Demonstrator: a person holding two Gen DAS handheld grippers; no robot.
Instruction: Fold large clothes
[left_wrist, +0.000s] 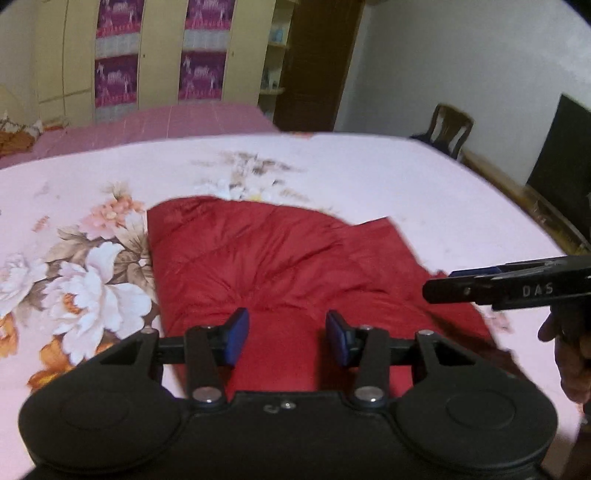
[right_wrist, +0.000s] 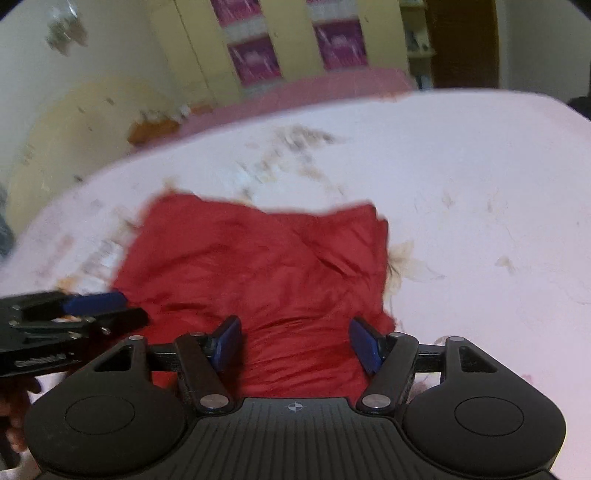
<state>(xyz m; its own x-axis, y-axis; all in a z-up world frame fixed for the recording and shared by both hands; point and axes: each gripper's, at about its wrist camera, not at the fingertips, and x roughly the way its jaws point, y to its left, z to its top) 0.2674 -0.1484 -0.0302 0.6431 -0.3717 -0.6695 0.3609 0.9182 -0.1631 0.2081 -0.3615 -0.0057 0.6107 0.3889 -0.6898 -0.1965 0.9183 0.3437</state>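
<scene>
A red padded garment lies folded in a rough rectangle on the pink floral bedsheet. My left gripper hovers over its near end, open, with only cloth showing far below the blue pads. The right gripper reaches in from the right, side-on, above the garment's right edge. In the right wrist view the same red garment fills the middle. My right gripper is open above its near edge with nothing held. The left gripper shows at the left edge.
A second bed with a pink cover stands behind, with a yellow wardrobe beyond it. A wooden chair and a dark panel stand at the right wall. The wooden bed frame borders the right side.
</scene>
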